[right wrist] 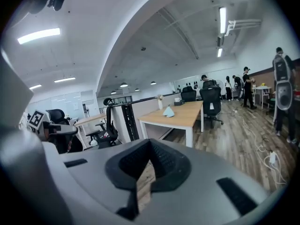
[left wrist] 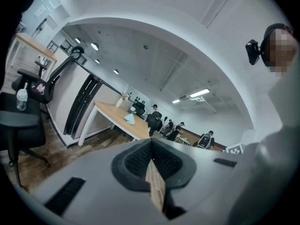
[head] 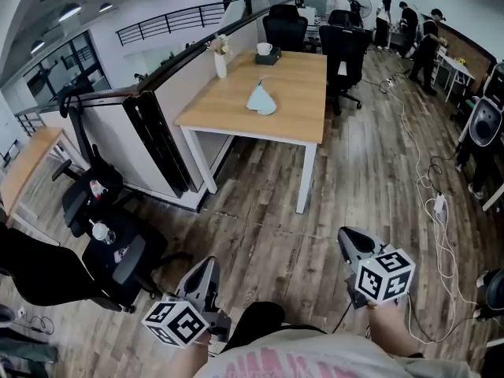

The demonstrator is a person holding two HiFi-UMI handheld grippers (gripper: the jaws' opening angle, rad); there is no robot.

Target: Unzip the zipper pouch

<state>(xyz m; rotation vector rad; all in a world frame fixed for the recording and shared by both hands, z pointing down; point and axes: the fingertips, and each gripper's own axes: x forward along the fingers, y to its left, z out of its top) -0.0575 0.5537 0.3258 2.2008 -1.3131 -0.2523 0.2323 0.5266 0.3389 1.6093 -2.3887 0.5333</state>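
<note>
The pale blue pouch [head: 261, 99] lies on the wooden table [head: 303, 113], well apart from both grippers; a white vase [head: 220, 63] and a cup [head: 264, 49] stand further back on it. The left gripper [head: 206, 270] and the right gripper [head: 352, 241] hang low over the plank floor [head: 268, 231], each with its jaws pressed together on nothing

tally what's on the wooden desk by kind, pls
light blue pouch: 1
white vase with flowers: 1
white mug: 1
dark box under the mug: 1
Total: 4
</note>
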